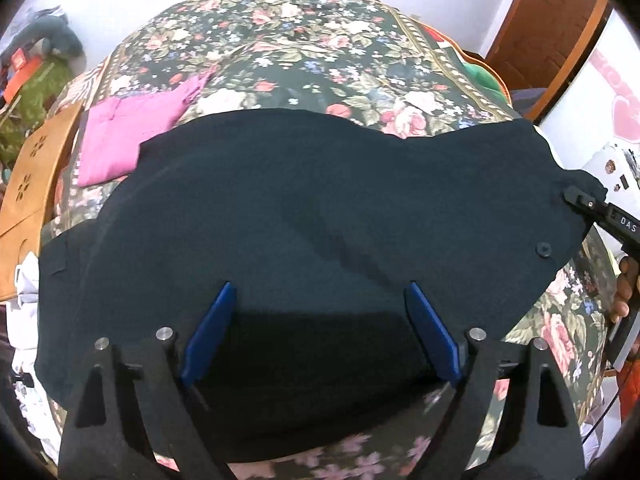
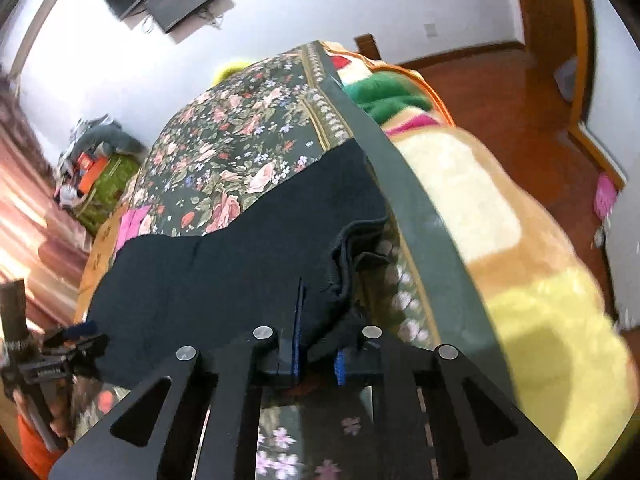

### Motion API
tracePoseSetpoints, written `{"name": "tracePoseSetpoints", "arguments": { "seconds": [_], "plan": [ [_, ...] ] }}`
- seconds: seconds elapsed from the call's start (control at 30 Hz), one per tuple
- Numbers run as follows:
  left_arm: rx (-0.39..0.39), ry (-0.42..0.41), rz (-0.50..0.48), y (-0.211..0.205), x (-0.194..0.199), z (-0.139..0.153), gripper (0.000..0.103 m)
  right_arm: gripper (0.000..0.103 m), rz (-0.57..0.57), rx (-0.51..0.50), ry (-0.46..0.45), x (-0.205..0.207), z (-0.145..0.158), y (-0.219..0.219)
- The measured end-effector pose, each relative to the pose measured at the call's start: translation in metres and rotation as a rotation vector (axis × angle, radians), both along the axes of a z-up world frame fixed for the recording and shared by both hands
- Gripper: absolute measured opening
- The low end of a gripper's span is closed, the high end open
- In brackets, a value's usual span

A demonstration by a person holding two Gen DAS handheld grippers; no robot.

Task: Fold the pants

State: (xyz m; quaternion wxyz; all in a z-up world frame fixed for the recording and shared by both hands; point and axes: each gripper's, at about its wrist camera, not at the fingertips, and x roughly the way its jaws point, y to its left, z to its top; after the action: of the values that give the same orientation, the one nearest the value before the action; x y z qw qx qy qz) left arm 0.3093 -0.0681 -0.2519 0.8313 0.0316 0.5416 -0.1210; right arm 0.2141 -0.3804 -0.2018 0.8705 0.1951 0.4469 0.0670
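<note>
**Right tongs pinch the pants' edge, left tongs wait spread**

The right tongs [image 2: 318, 344] are pressed together on the bunched edge of the dark pants [image 1: 304, 208], at the side near the border of the bed. I think this grip is there to lift that end and carry it over for a fold. The left tongs [image 1: 320, 332] stand spread wide above the near edge of the pants, with cloth between the blue pads [image 1: 210, 332] but not pressed by them; probably they wait to take the second hold.

The pants lie spread flat across the flowered bedcover [image 1: 280, 48], which gives room for folding. A folded pink cloth [image 1: 132, 136] lies just beside their far left corner, apart from the work.

The left end of the pants runs under shadow, so I cannot tell which end is the waist. The plush blanket [image 2: 500, 240] at the bed's side is blurred.
</note>
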Motion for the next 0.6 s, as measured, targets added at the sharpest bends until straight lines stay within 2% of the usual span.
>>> {"name": "tracePoseSetpoints", "arguments": {
  "seconds": [0.07,0.37,0.47,0.6],
  "plan": [
    [-0.014,0.017,-0.017,-0.009,0.002,-0.003,0.087,0.009,0.016,-0.024,-0.023,-0.003,0.005,-0.004],
    [0.040,-0.004,-0.059,-0.035,0.001,-0.001,0.087,0.008,-0.006,-0.043,-0.037,-0.008,0.011,-0.016],
    [0.037,-0.019,-0.052,-0.033,-0.001,0.004,0.087,0.008,0.007,-0.063,-0.071,-0.008,0.024,-0.011],
    [0.036,-0.082,-0.018,-0.023,-0.006,0.020,0.087,0.008,0.032,-0.076,-0.146,-0.004,0.052,0.002]
  ]
}}
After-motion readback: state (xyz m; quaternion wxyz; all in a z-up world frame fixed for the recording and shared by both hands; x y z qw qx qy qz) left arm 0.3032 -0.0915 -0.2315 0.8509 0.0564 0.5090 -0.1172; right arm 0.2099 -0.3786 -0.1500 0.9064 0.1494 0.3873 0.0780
